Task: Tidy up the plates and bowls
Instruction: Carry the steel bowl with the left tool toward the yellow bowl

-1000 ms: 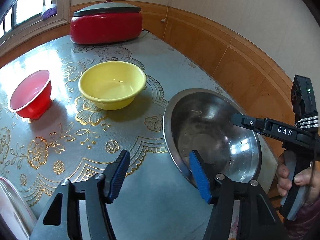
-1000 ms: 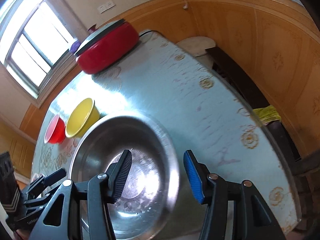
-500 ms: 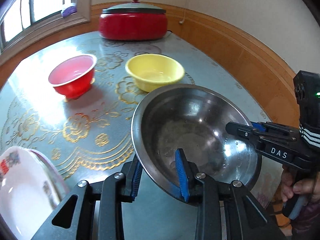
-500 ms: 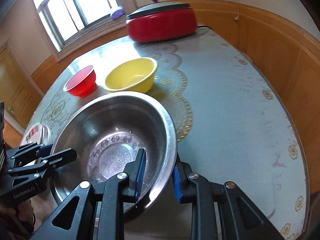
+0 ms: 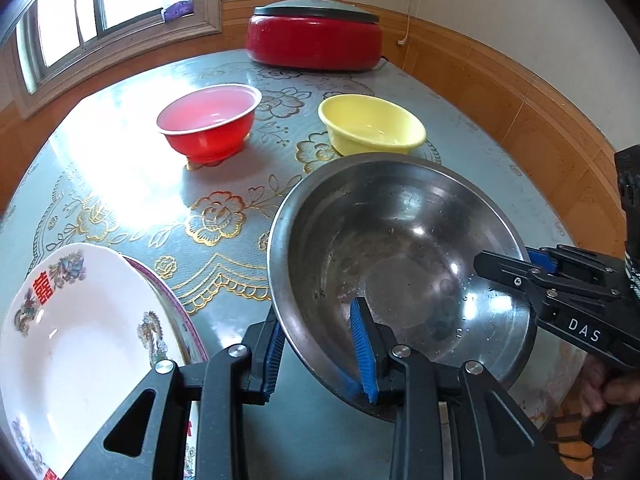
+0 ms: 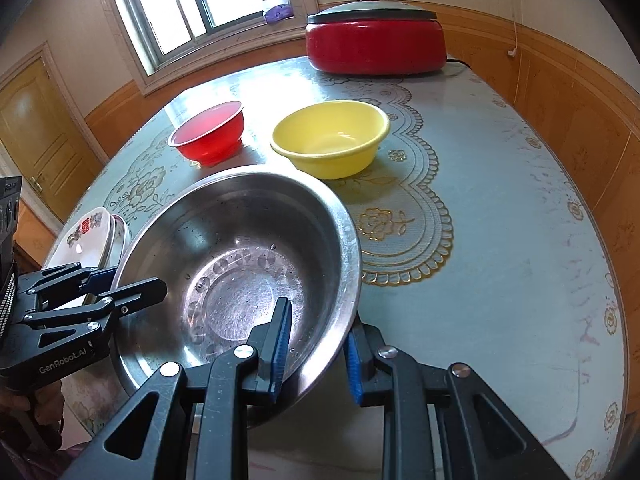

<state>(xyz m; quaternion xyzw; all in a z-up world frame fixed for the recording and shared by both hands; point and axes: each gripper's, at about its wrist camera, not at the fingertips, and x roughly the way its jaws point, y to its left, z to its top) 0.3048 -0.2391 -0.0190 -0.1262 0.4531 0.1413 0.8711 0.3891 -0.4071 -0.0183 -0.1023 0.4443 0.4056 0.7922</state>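
— Both grippers had closed in since a second before: the left gripper pinched the steel bowl at its near rim.
— And the right gripper?
— Clamped on the opposite rim. The yellow bowl sat just beyond the steel bowl on the desk.

Both claws clamped, angled downward

The wide, shiny stainless-steel bowl sits tilted above the table's near edge, wet inside. Beyond it stand a round yellow plastic bowl and a red plastic bowl, apart, both upright. Stacked white patterned plates lie left.
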